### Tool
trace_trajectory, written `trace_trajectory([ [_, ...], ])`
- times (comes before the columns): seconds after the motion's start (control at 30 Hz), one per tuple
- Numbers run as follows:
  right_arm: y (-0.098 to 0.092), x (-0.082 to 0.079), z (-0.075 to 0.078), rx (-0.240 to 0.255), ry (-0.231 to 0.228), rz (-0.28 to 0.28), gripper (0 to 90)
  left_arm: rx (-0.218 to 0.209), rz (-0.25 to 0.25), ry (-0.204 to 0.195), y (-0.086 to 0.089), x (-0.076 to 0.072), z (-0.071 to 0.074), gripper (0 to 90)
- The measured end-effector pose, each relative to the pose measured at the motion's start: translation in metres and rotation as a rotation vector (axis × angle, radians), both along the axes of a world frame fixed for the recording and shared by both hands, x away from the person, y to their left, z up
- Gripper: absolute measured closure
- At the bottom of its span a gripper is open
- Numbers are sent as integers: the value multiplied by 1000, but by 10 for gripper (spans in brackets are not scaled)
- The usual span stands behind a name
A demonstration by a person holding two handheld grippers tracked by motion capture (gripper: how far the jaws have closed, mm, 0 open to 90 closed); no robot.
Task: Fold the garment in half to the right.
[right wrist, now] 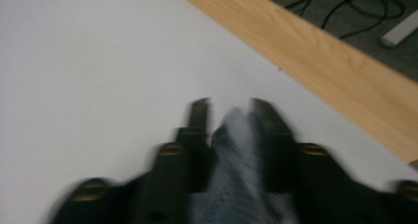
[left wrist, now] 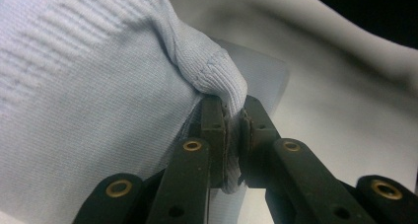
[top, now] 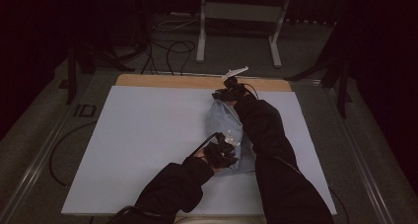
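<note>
There is one light blue knit garment (top: pixel 224 123), and it lies between the two grippers. One end of it is bunched in the jaws of the left gripper (left wrist: pixel 235 130), and another part sits between the jaws of the right gripper (right wrist: pixel 231 116). Under both tools lies one pale sheet (top: pixel 143 145) on one wooden table (top: pixel 162 81). Beyond the right gripper stands one white frame (top: pixel 241 24), with several dark cables (top: pixel 167 49) on the floor; their number cannot be told.
</note>
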State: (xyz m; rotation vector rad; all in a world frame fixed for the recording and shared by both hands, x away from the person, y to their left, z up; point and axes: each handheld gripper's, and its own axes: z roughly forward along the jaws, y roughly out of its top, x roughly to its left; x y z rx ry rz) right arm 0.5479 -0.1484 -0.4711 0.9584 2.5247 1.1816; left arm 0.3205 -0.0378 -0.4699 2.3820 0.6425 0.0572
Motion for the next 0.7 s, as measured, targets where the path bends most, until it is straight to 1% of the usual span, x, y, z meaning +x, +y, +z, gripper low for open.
trace_trajectory([
  [0.07,0,0,-2,-10,19,-1,402,-1,4,5,-1,1,-2,838],
  [0.1,-1,-1,-2,-12,23,-2,350,-1,5,7,-1,1,-2,838],
  [0.13,-2,-1,0,-17,12,-10,290,-3,9,10,-2,2,-3,838],
  [0.2,-6,-2,4,11,13,-9,198,7,4,9,-4,2,-4,838],
  [0.23,-8,-2,6,15,9,-8,159,6,4,15,-5,3,-5,838],
  [0.27,-10,-3,10,20,15,-5,140,6,3,18,-6,3,-6,838],
  [0.3,-12,-4,13,15,17,-5,130,9,1,18,-7,3,-7,838],
  [0.37,-17,-8,20,12,0,-12,125,5,-1,24,-11,4,-9,838],
  [0.43,-24,-12,27,29,-9,-25,107,8,-3,25,-14,4,-10,838],
  [0.53,-34,-20,35,34,-25,-36,106,11,-2,24,-18,5,-10,837],
  [0.63,-45,-30,39,53,-29,-48,106,14,1,19,-23,6,-10,836],
  [0.7,-52,-36,40,56,-30,-59,106,14,6,11,-26,7,-9,834],
])
